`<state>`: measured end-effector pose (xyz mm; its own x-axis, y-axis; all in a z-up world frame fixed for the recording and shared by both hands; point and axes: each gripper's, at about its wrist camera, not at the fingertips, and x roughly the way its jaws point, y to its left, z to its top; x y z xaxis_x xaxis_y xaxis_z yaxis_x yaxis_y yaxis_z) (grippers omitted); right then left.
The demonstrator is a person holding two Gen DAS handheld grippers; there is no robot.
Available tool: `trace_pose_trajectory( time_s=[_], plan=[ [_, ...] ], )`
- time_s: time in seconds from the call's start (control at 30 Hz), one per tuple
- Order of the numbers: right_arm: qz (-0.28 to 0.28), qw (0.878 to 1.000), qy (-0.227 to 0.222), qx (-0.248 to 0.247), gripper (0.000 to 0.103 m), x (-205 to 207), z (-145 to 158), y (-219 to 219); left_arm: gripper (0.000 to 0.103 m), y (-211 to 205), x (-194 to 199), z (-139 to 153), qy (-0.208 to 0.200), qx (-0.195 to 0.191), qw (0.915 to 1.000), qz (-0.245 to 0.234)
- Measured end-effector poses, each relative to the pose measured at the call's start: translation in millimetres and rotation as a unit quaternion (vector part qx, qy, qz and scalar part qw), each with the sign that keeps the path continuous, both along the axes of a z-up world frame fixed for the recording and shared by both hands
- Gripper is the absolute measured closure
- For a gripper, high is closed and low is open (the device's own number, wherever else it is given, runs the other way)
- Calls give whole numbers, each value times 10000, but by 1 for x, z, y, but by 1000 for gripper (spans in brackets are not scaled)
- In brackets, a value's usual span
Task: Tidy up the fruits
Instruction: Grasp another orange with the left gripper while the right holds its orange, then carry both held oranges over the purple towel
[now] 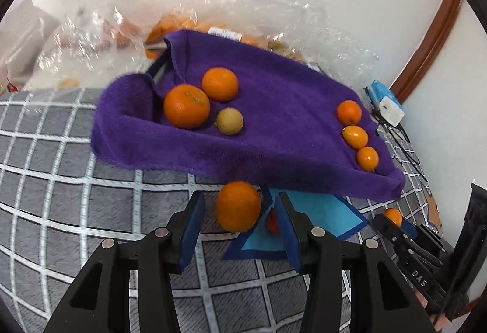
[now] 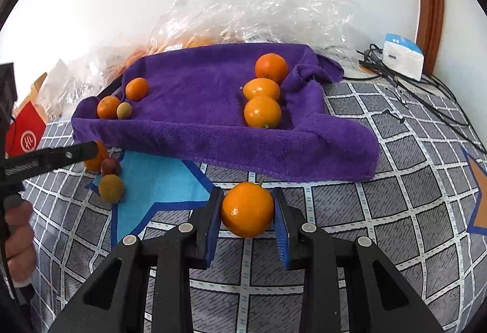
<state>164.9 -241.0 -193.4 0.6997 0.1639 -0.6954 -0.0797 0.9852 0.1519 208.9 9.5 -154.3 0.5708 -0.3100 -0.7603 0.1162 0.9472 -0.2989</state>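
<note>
A purple towel-lined tray (image 1: 274,132) (image 2: 213,132) lies on the checked bedspread. At its left end lie two oranges (image 1: 186,105) and a small greenish-brown fruit (image 1: 229,121); at its right end lie three small oranges in a row (image 1: 354,136) (image 2: 262,112). My left gripper (image 1: 240,211) is open around an orange (image 1: 238,206) on the bedspread in front of the tray. A small red fruit (image 1: 272,222) lies by its right finger. My right gripper (image 2: 248,211) is closed on a small orange (image 2: 247,209). Another greenish-brown fruit (image 2: 111,188) and a dark red fruit (image 2: 110,166) lie on the blue patch.
Crumpled clear plastic bags (image 2: 258,13) with more fruit lie behind the tray against the white wall. A white and blue box (image 2: 401,54) and black cables (image 2: 395,80) lie at the back right. A red box (image 2: 26,132) stands at the left.
</note>
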Motion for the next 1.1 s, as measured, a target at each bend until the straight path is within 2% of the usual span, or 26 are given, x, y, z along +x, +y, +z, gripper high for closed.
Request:
trace_pose_trajectory(
  time_s=[0.13,0.27,0.5,0.57,0.73,0.87,1.1],
  plan=[
    [-2,10000,46,9,71,1,-2,0,60,0,2,-7,-26,-53,10000,56],
    [24,9999,13,-109,71,0,-2,5,73,3,0,-9,-154,-47,9999,39],
    [44,9999,-5,-94,71,0,-2,4,73,18,-4,-9,-236,-447,9983,281],
    [36,10000,-41,-66,71,-1,-1,3,73,25,-6,-7,-336,-589,9969,398],
    [-51,9998,-160,-52,71,-4,1,1,73,38,-12,4,-660,-640,9937,648],
    [-106,9992,-351,-146,71,-8,6,2,73,39,-18,14,-961,-462,9912,780],
    [-242,9987,-450,25,71,-9,10,-7,73,35,-23,25,-1265,-235,9887,767]
  ],
)
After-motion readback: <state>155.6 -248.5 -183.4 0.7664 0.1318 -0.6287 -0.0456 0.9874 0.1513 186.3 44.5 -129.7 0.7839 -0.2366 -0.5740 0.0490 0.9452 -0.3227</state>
